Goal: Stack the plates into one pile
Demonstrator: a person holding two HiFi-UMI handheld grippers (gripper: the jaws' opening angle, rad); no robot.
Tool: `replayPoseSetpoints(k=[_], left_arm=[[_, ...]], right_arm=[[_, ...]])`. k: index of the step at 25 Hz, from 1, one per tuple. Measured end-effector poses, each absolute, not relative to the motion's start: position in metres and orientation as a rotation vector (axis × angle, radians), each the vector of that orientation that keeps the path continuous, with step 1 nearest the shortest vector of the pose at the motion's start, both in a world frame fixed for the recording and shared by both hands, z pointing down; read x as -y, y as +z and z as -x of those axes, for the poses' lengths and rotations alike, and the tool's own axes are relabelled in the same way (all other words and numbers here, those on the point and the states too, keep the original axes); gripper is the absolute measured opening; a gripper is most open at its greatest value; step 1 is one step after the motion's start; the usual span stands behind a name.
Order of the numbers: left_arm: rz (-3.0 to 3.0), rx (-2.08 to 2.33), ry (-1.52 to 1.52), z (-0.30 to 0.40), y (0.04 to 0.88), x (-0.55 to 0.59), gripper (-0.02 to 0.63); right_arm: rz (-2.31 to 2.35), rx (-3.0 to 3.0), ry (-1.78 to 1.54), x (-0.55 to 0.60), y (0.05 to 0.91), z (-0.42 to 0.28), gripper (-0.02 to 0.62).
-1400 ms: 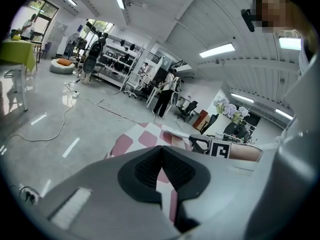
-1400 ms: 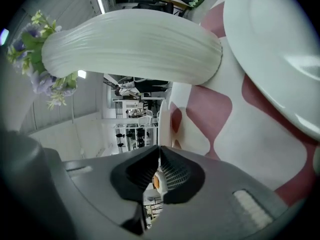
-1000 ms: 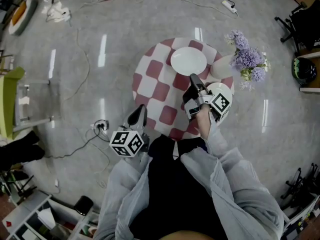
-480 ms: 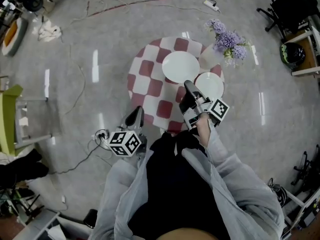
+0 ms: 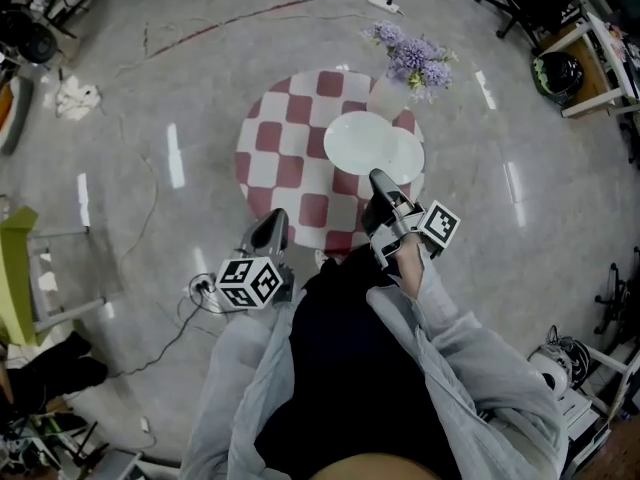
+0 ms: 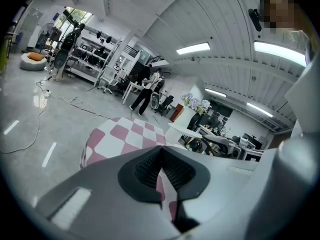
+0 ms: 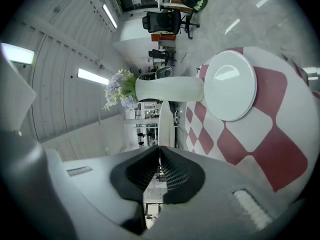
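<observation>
Both grippers have their fingers together, yet only one carries anything. At lower left of the head view the left gripper (image 5: 276, 220) hangs beside the near edge of the table (image 5: 272, 163), off the cloth. Its own view shows the ribbed black pads meeting at the tips with nothing between them. The round table wears a smooth red-and-white checked cover. Right of its centre lies the resting plate (image 5: 350, 140), a glossy white disc, flat on the cloth. Just to its right, and slightly lower in frame, is the held plate (image 5: 408, 158), the same plain white kind; from above the two outlines overlap. The right gripper (image 5: 379, 178) pinches this one by its near rim. In that gripper's view the plate runs away from the closed pads as a thin white edge, level and clear of the cloth. The target therefore lies up and left of those fingers, and the right hand is much the nearer. I judge a short carry leftward would centre the plate before lowering. A vase of lilac flowers (image 5: 412, 56) stands just beyond the plates.
</observation>
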State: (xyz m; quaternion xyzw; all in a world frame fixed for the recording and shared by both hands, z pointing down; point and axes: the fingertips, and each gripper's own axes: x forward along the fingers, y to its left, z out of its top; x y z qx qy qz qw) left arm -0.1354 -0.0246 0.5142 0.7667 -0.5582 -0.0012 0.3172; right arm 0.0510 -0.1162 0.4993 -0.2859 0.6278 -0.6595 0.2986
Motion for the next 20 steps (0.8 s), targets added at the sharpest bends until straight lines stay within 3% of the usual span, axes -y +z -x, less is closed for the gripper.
replayPoseSetpoints(k=[20], left_arm=[[-2.127,1.242,0.159,0.068,0.523,0.067,0.012]], right_arm=[[0.938,-1.547,-1.737,0.109,0.560,-0.137,0.018]])
